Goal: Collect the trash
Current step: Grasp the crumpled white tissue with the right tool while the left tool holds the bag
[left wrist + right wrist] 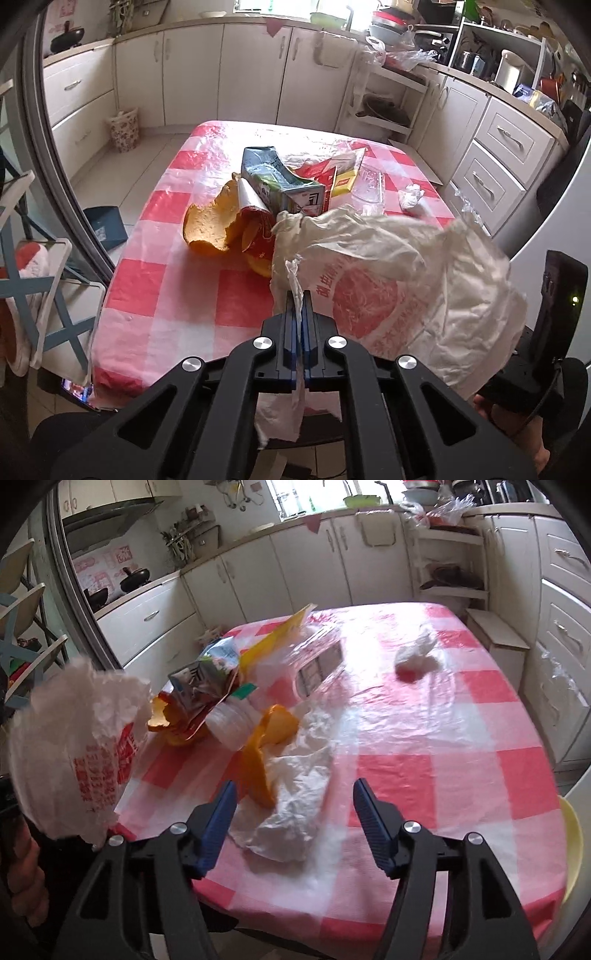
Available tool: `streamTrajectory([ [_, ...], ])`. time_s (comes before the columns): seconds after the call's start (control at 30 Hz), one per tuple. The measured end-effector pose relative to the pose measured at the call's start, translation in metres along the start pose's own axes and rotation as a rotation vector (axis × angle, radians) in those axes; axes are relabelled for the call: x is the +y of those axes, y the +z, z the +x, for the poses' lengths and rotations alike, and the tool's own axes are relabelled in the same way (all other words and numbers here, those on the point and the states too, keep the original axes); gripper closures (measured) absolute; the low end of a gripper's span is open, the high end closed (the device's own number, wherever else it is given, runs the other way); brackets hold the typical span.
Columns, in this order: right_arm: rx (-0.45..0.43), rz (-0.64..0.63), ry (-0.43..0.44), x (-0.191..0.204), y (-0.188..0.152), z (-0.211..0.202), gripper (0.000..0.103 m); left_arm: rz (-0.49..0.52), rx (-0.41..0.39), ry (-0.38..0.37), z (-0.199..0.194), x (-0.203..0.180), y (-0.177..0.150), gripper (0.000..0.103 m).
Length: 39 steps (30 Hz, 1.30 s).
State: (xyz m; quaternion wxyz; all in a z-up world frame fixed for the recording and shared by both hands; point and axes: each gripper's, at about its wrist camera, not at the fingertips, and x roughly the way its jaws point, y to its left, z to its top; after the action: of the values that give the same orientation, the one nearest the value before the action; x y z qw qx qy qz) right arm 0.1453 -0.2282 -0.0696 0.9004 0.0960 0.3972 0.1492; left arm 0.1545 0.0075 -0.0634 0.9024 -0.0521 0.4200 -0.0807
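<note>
**Bag held ready, tissue next**

The plastic bag [388,280] hangs above the surface's [424,775] near edge, pinched in the clenched left gripper [298,295]. The right gripper [293,794], released wide, hovers over the crumpled tissue [295,805]. Next it likely needs to descend and clamp it.

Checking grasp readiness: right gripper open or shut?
Open. The right gripper has its blue fingers spread wide above the crumpled white paper, gripping nothing.

The crumpled white plastic bag [388,295] is carrying red printed Chinese characters around a round red emblem, too distorted to read. The dented grey-blue carton [284,181] is showing illegible print.
</note>
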Motion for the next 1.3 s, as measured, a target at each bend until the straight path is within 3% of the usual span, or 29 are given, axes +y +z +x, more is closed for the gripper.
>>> streamTrajectory([
  [0.17, -0.031, -0.054, 0.043, 0.02, 0.012, 0.002, 0.044, 0.006, -0.012, 0.003, -0.004, -0.002, 0.0, 0.101],
  [0.27, 0.011, -0.079, 0.059, 0.024, 0.016, 0.023, 0.058, 0.007, -0.015, 0.0, -0.005, -0.002, -0.001, 0.101],
  [0.37, 0.048, -0.074, 0.105, 0.023, 0.017, 0.039, 0.087, 0.011, -0.02, -0.002, -0.008, -0.003, 0.0, 0.101],
  [0.6, -0.034, 0.033, 0.287, 0.009, 0.032, 0.01, 0.091, -0.002, -0.033, -0.021, -0.015, -0.002, 0.001, 0.101],
  [0.67, 0.027, 0.102, 0.323, -0.005, 0.032, 0.017, 0.09, 0.01, -0.038, -0.022, -0.018, -0.006, 0.0, 0.101],
  [0.7, 0.097, 0.128, 0.307, -0.011, 0.029, 0.03, 0.089, 0.016, -0.041, -0.022, -0.019, -0.008, 0.0, 0.101],
  [0.73, 0.121, 0.152, 0.276, -0.018, 0.024, 0.036, 0.077, 0.022, -0.041, -0.021, -0.02, -0.01, 0.0, 0.101],
  [0.77, 0.117, 0.186, 0.265, -0.025, 0.02, 0.038, 0.059, 0.024, -0.04, -0.021, -0.021, -0.012, -0.001, 0.101],
  [0.83, 0.102, 0.239, 0.281, -0.034, 0.016, 0.038, 0.057, 0.024, -0.042, -0.021, -0.023, -0.013, -0.002, 0.101],
  [1.03, 0.071, 0.127, 0.263, -0.009, 0.028, 0.037, 0.057, 0.023, -0.04, -0.021, -0.026, -0.014, -0.006, 0.101],
  [1.07, 0.086, 0.112, 0.25, -0.003, 0.028, 0.043, 0.06, 0.023, -0.04, -0.021, -0.027, -0.014, -0.007, 0.101],
  [1.17, 0.092, 0.079, 0.251, 0.01, 0.026, 0.05, 0.089, 0.02, -0.042, -0.024, -0.03, -0.012, -0.008, 0.101],
  [1.3, 0.011, 0.058, 0.344, 0.021, 0.034, 0.027, 0.096, 0.011, -0.049, -0.034, -0.033, -0.011, -0.009, 0.101],
])
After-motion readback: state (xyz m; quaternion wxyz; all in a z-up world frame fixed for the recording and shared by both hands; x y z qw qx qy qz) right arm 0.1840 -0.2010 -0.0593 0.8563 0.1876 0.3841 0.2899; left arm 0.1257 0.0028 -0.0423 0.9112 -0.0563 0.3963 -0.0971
